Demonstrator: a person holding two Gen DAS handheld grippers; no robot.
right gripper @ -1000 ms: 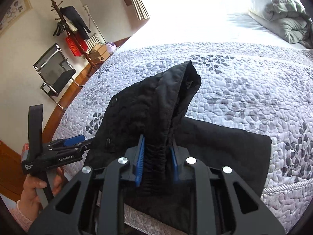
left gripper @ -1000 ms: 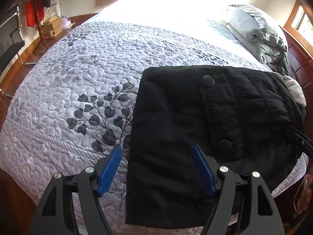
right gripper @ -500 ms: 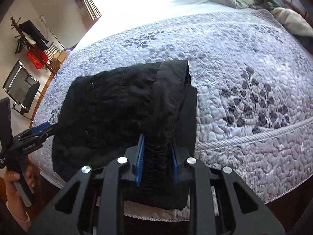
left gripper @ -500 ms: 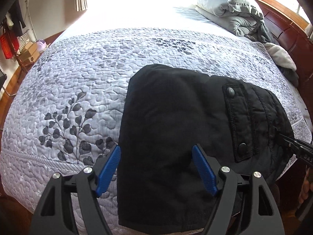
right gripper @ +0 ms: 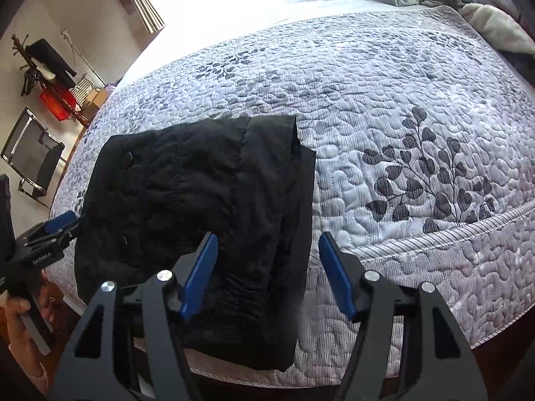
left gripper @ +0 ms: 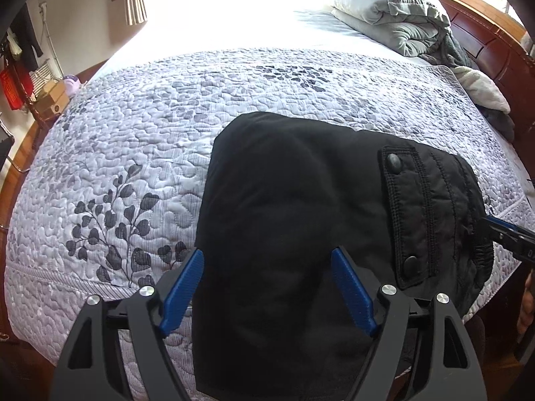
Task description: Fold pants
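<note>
The black pants (left gripper: 294,220) lie folded in a compact pile on the quilted bed near its front edge; they also show in the right wrist view (right gripper: 200,193). A snap-buttoned pocket flap (left gripper: 401,214) faces up. My left gripper (left gripper: 267,287) is open, its blue pads straddling the pants' near end without touching. My right gripper (right gripper: 267,274) is open, just above the pants' waistband end at the bed's edge. The left gripper also shows in the right wrist view (right gripper: 50,230), at the pile's left side.
The grey leaf-patterned quilt (left gripper: 133,167) covers the bed. A rolled grey duvet (left gripper: 384,10) and a wooden headboard (left gripper: 485,43) lie at the far right. A chair (right gripper: 30,160), a coat rack (right gripper: 43,63) and boxes stand on the floor to the left.
My right gripper has opened and let go of the pants' raised end, which now lies flat on the pile. Both grippers have shifted slightly along the bed's edge.
</note>
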